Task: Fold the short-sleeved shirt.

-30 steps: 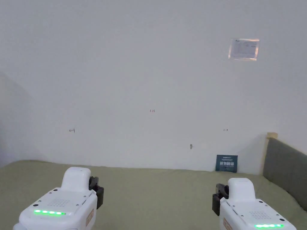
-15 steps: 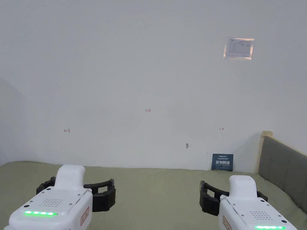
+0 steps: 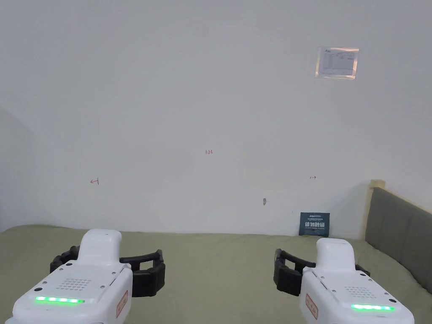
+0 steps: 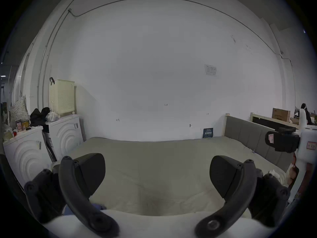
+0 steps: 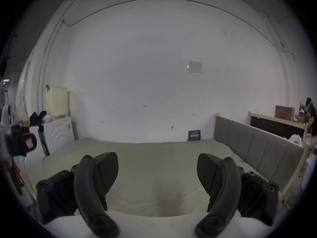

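We're holding both the left gripper (image 4: pixel 157 178) and right gripper (image 5: pixel 157 173) wide-jawed above the bed (image 3: pixel 219 261); the shirt, likely soft, wants hem-corner grips.

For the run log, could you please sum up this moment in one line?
left gripper: open, empty | right gripper: open, empty | both held above bed | shirt: not grasped

Bed (image 3: pixel 219 261) under olive-green sheet (image 4: pixel 163 164); grey padded headboard (image 3: pixel 396 236) along right edge; sheet lightly creased.
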Motion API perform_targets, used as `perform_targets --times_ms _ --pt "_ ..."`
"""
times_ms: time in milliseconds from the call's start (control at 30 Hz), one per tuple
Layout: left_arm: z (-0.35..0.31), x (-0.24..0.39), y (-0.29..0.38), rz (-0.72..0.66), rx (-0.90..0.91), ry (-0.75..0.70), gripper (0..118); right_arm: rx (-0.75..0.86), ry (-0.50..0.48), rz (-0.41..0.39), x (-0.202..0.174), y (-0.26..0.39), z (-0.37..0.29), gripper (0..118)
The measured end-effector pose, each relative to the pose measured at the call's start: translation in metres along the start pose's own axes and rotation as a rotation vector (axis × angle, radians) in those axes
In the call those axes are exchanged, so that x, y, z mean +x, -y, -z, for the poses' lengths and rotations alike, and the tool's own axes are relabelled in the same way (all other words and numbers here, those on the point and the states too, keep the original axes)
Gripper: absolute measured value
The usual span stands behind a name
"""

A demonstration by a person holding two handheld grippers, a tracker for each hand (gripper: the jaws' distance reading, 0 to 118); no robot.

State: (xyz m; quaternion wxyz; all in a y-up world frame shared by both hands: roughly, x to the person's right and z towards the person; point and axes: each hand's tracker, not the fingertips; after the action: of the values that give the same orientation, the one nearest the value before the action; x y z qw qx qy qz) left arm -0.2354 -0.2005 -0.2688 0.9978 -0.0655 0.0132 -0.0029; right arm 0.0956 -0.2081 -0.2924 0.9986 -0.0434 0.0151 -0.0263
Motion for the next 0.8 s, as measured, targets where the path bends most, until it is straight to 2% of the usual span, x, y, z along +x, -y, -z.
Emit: perform_targets --times_ms 167,333,567,800 --pt "-0.001 0.002 0.0 -0.008 0.009 0.009 118 0.038 0.111 -0.055 -0.015 -0.006 -0.007 97" --pt "-0.002 0.002 -0.001 -0.013 0.013 0.01 118 0.02 0.105 -0.037 -0.017 -0.01 -0.009 97" --pt "-0.002 -0.001 0.0 -0.017 0.006 0.004 118 -0.002 0.071 0.057 -0.007 -0.011 -0.007 97" --pt "-0.001 -0.002 0.002 -0.032 0.001 -0.001 118 0.0 0.062 0.026 -0.008 -0.006 -0.007 97"
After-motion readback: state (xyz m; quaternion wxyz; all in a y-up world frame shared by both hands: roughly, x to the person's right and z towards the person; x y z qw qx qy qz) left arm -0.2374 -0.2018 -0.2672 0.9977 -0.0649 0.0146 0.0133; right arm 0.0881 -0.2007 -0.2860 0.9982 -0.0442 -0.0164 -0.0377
